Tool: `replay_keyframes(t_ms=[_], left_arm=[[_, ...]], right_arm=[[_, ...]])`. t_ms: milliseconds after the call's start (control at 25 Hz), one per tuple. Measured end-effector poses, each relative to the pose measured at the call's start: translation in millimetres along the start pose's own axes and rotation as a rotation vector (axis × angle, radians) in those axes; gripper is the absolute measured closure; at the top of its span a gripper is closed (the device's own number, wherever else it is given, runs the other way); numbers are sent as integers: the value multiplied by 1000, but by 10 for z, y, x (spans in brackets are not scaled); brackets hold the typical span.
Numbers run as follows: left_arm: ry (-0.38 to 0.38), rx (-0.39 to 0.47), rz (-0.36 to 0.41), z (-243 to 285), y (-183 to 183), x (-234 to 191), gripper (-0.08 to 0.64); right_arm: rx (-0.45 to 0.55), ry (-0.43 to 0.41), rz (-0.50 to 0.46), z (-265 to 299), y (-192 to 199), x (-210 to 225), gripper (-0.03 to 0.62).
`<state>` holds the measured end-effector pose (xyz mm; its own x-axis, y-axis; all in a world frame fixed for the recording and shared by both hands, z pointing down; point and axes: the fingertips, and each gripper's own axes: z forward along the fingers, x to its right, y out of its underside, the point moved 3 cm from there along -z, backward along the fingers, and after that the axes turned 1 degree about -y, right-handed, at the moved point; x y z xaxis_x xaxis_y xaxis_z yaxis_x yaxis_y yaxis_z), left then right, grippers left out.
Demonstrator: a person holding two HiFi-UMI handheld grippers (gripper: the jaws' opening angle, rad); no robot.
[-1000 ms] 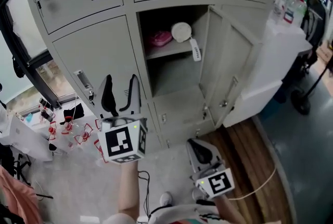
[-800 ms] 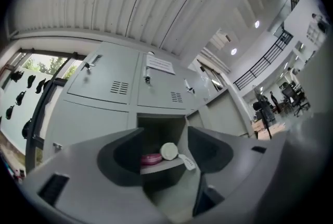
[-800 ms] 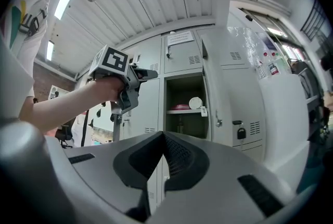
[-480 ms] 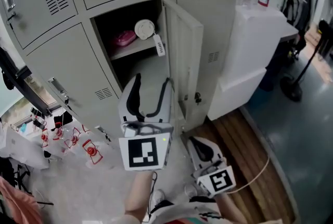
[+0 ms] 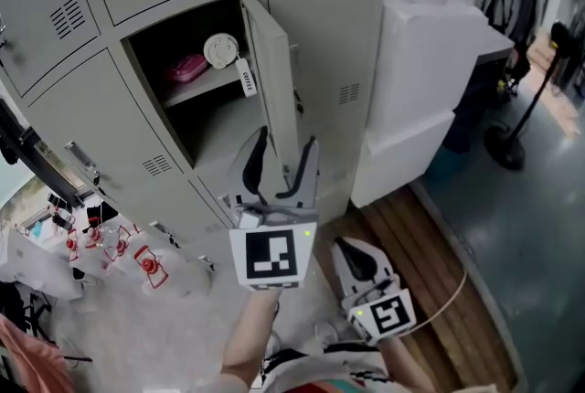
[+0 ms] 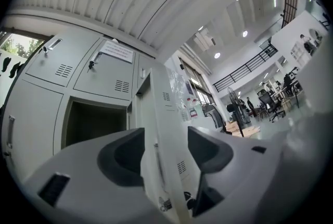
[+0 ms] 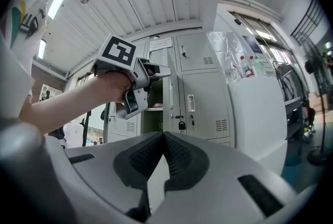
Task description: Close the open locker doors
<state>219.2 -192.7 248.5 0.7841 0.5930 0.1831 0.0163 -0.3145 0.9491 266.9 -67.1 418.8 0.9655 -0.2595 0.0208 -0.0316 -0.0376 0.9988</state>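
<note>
Door (image 5: 274,80) of the middle locker (image 5: 160,164) stands swung out toward the near side, almost edge-on to the head view, hinged at its right to the closed locker beside it. It is a tall, narrow panel of pale grey painted steel with a thin folded edge. In the right gripper view a small padlock (image 7: 181,125) seems to hang from its latch, though that view is too small to be sure.

The left gripper (image 5: 286,144) has its jaws parted astride the free edge. In the left gripper view the door (image 6: 156,129) runs up between the two pads with a gap on either side, so nothing is clamped. The right gripper (image 5: 352,252) hangs low and near, well apart from the door, its jaws clenched together on nothing.

Such a panel should be light and stiff, and should swing freely on its hinges. The paint looks smooth, so a pinch might slip. A sideways push with one jaw against the face near the free edge (the farthest point from the hinge) would likely give the most leverage. Thin steel tends to bounce off its frame, so it may need holding shut briefly.

Inside, a pink thing (image 5: 187,69) and a white disc (image 5: 220,48) sit on the shelf (image 5: 203,88). A tag (image 5: 245,78) hanging at the shelf's front could get caught.
</note>
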Motion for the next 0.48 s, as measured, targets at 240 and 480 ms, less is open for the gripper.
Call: replay_keyframes(t_ms=[240, 480], left_arm=[[-23, -26, 29, 107, 139, 109, 334], [-64, -36, 85, 172, 177, 57, 367]], right_arm=[[5, -10, 7, -33, 59, 135, 588], [-2, -10, 15, -56, 97, 228, 588]])
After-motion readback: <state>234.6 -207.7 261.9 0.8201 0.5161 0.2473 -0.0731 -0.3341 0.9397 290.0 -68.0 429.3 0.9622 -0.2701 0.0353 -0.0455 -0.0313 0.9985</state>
